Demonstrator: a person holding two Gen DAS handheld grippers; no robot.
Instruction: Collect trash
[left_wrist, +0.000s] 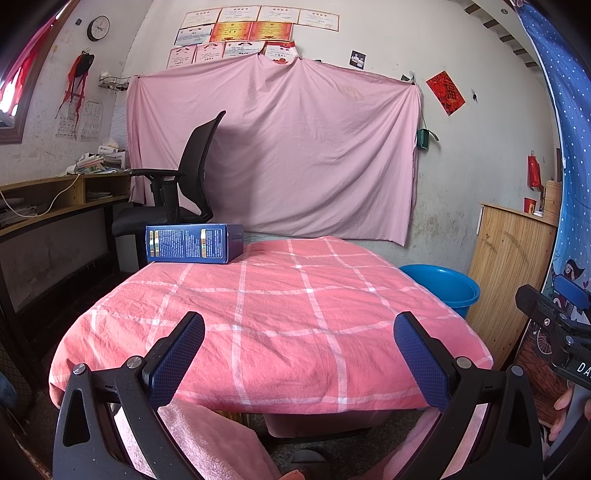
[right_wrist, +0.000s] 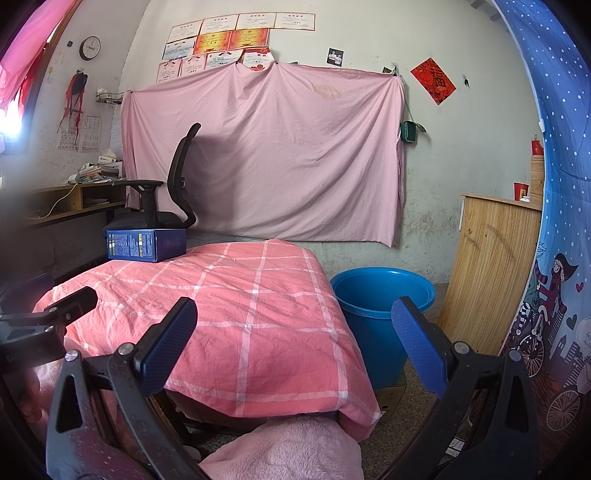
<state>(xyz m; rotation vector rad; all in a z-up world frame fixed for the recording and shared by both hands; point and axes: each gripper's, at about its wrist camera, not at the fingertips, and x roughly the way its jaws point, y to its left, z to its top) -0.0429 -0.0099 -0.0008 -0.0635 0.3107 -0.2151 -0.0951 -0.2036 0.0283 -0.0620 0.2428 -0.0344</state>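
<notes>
Left wrist view: The left hand-held gripper (left_wrist: 299, 354) is spread wide and holds nothing; its two blue pads hang over the near edge of the tabletop (left_wrist: 280, 317), which is covered in a pink checked cloth. The only likely piece of trash, a blue carton (left_wrist: 194, 243), lies on its long side at the far left corner of the tabletop, well apart from the gripper. A blue bucket (left_wrist: 448, 286) shows partly behind the right edge of the tabletop. Part of the right hand-held gripper (left_wrist: 550, 325) enters at the right margin; its opening cannot be judged from here.

Right wrist view: The right hand-held gripper (right_wrist: 293, 345) is also spread wide and empty, positioned over the near right corner of the tabletop (right_wrist: 229, 314). The blue carton (right_wrist: 146, 244) appears at the far left corner. The blue bucket (right_wrist: 382, 321) is seen whole here, standing on the floor just beside the right side of the tabletop, its mouth open and apparently empty. The left wrist view hides most of the bucket.

Handling: The carton looks like light, stiff cardboard, probably hollow, so excess squeeze may crush it. Take hold across its narrow height or short width, near the middle, with the jaws flat to opposite faces. The printed surface may be slick.
</notes>
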